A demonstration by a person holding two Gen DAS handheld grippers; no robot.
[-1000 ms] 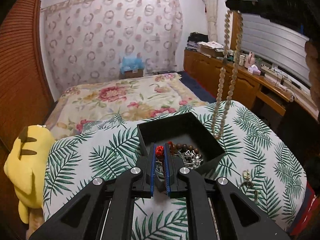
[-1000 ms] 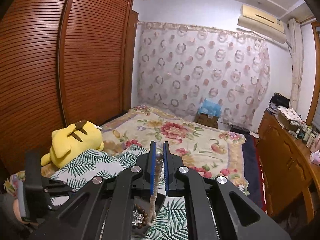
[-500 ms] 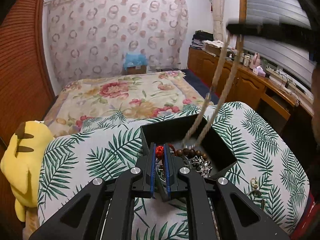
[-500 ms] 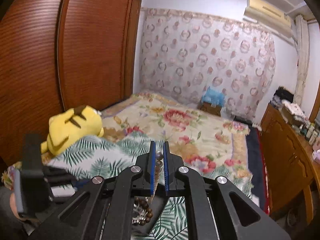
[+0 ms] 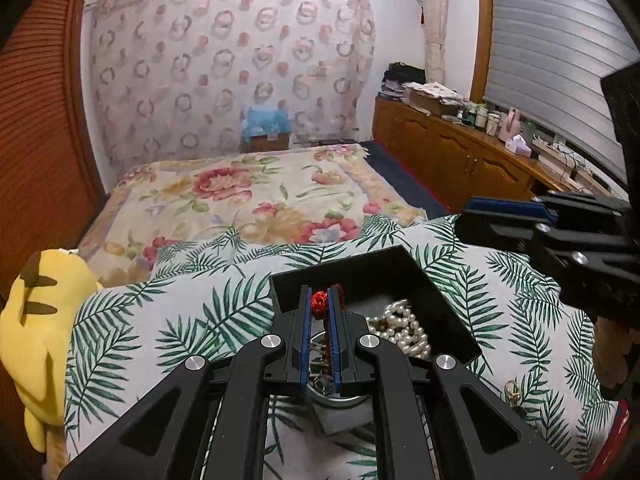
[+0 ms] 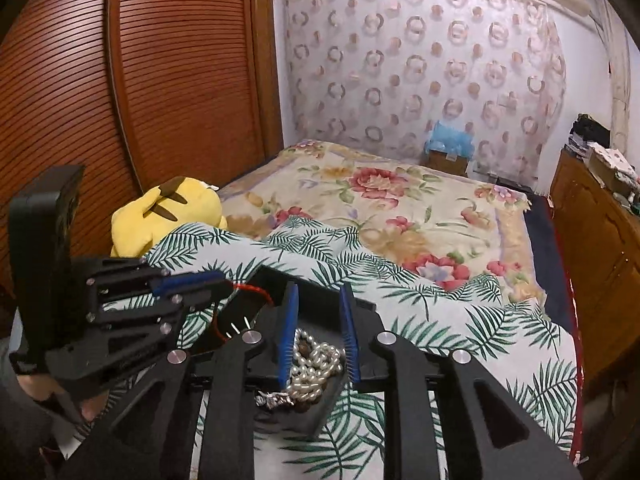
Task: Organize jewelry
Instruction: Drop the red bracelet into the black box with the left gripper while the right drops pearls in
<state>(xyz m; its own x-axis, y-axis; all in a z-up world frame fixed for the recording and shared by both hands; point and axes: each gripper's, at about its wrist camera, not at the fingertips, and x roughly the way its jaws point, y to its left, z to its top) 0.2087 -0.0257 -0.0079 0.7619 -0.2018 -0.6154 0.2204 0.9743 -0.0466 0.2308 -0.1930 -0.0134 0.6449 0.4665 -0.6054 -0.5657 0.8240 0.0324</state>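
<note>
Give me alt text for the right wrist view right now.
The right gripper, jaws opening, hangs over a black tray on a palm-leaf blanket, with a pearl necklace piled in the tray below and between its fingers. At left, the left gripper pinches a red cord. A yellow plush toy lies behind it.

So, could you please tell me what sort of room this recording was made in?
Most likely a home bedroom: a bed with a floral bedspread, a slatted wooden wardrobe beside it, and a yellow plush toy lying on the bed by a palm-leaf cover.
</note>
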